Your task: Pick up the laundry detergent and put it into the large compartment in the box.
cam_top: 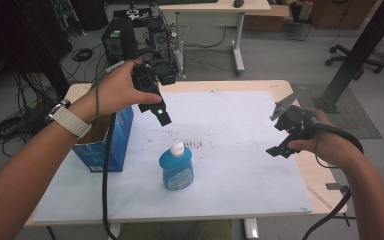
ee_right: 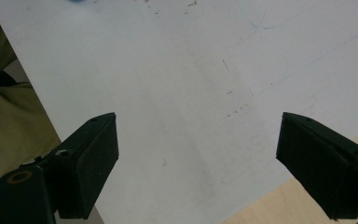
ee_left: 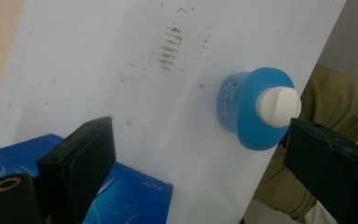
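Standing at the left edge of the white sheet (cam_top: 240, 125) that covers the table (cam_top: 280, 86), a blue box (cam_top: 111, 145) is open at the top and sits under the person's left forearm. That arm wears a watch (cam_top: 66, 119) with a pale strap. Above the box's far right corner the left hand (cam_top: 115, 90) holds the left gripper (cam_top: 161, 114) in the air, its tip pointing down and to the right; a black cable hangs from it toward the near edge. In the left gripper view its jaws stand wide apart with nothing between them, the box below the near jaw and the bottle (ee_left: 256, 107) just beside the other jaw's tip, though lower down on the sheet.

In the high view the bottle (cam_top: 177, 167), blue with a white cap, stands upright on the sheet near the middle, a little toward the person, apart from the box. Dark smudges (cam_top: 192, 144) mark the sheet just beyond it.

Farther right, the right hand (cam_top: 325, 142) holds the right gripper (cam_top: 279, 150) over the sheet's right edge, a grey plate (cam_top: 286, 104) rising from its top. In the right gripper view its jaws are spread wide over bare sheet, holding nothing.
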`<state>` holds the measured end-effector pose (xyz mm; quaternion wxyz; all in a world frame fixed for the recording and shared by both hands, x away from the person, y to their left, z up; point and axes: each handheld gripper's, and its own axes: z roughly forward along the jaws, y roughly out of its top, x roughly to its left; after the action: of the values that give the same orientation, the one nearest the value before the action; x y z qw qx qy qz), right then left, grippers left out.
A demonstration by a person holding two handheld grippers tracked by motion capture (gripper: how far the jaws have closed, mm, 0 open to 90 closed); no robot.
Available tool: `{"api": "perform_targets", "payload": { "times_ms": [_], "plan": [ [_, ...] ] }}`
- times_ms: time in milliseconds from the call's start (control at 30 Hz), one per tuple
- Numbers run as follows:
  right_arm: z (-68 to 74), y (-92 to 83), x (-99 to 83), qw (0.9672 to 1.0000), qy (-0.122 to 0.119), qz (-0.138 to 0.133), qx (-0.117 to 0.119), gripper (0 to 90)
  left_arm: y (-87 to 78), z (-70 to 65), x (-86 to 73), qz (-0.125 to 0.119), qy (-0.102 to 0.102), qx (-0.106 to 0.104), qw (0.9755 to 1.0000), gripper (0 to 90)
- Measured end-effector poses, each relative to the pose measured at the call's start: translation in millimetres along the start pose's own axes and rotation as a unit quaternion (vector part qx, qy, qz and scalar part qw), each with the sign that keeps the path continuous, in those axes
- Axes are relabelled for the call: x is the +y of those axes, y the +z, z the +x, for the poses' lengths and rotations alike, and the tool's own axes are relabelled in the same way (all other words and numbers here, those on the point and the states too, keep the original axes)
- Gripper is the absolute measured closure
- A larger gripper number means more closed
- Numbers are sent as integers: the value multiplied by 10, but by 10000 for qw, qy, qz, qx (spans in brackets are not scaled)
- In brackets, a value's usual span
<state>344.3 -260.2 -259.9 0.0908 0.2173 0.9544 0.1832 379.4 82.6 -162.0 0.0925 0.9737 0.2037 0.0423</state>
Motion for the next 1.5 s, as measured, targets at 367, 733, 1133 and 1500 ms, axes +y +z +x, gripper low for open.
{"api": "perform_targets", "payload": {
  "times_ms": [367,733,1133,1500],
  "plan": [
    [2,-10,4,10000,-6,-12,-9,128,-64,-92,-33,-132,15,-71,9999,89],
    [21,-20,1,10000,-8,-7,-15,129,-139,-243,-81,-299,-23,-167,9994,84],
    [39,-35,-9,10000,-13,-11,-26,128,-141,-365,-95,-360,-125,-339,9987,88],
    [55,-52,-2,10000,-24,-14,-36,129,-103,-441,-134,-433,-216,-460,9978,83]
  ]
}}
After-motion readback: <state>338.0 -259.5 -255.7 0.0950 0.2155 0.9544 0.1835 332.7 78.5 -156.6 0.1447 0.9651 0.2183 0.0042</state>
